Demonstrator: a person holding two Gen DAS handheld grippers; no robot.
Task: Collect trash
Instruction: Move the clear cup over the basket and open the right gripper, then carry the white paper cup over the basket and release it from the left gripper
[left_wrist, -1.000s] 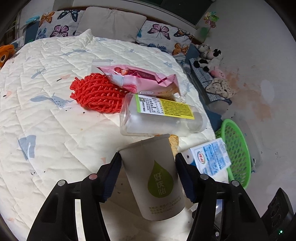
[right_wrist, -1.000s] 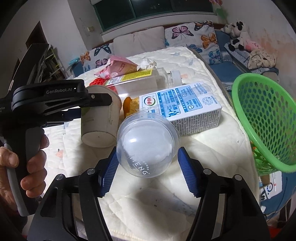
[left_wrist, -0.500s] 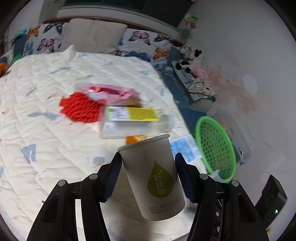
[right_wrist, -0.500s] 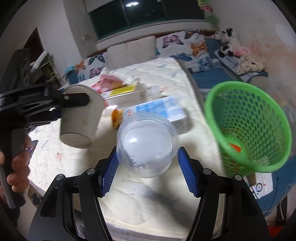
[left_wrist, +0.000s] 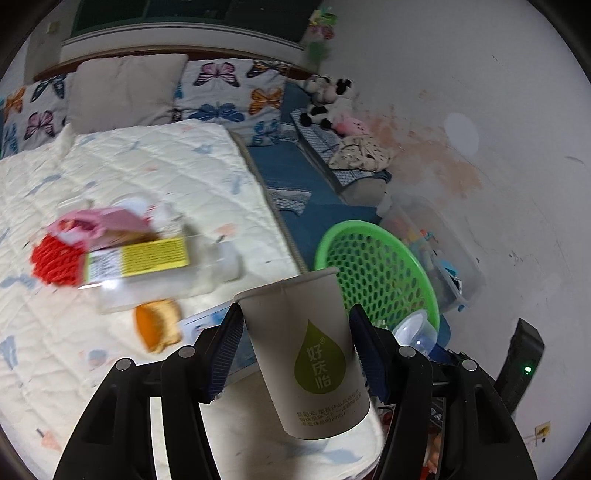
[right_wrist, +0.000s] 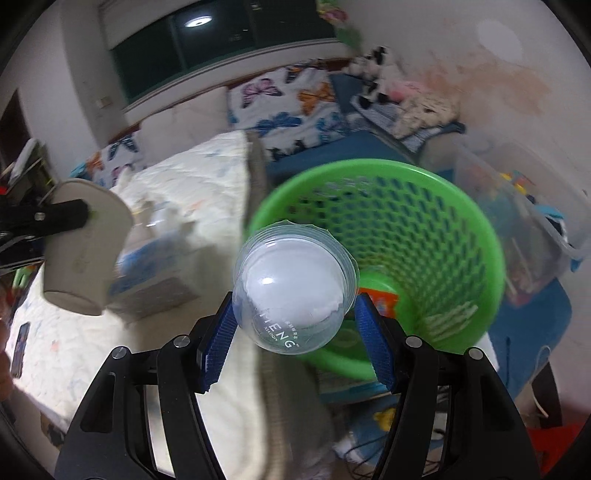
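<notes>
My left gripper (left_wrist: 295, 345) is shut on a white paper cup (left_wrist: 306, 354) with a green drop logo, held in the air over the bed's right edge; the cup also shows in the right wrist view (right_wrist: 85, 251). My right gripper (right_wrist: 295, 325) is shut on a clear plastic cup (right_wrist: 293, 291), held just in front of the green mesh basket (right_wrist: 406, 236). The basket stands on the floor beside the bed (left_wrist: 373, 266). The clear cup shows near its rim in the left wrist view (left_wrist: 415, 332).
On the quilt (left_wrist: 129, 170) lie a clear bottle with a yellow label (left_wrist: 147, 266), a pink wrapper (left_wrist: 99, 221), red foam netting (left_wrist: 55, 258), an orange piece (left_wrist: 159, 325) and a blue-white carton (right_wrist: 147, 273). A clear storage bin (left_wrist: 436, 251) stands behind the basket.
Both grippers lifted their cups off the bed and swung right toward the green basket. The basket now fills much more of the right wrist view.
</notes>
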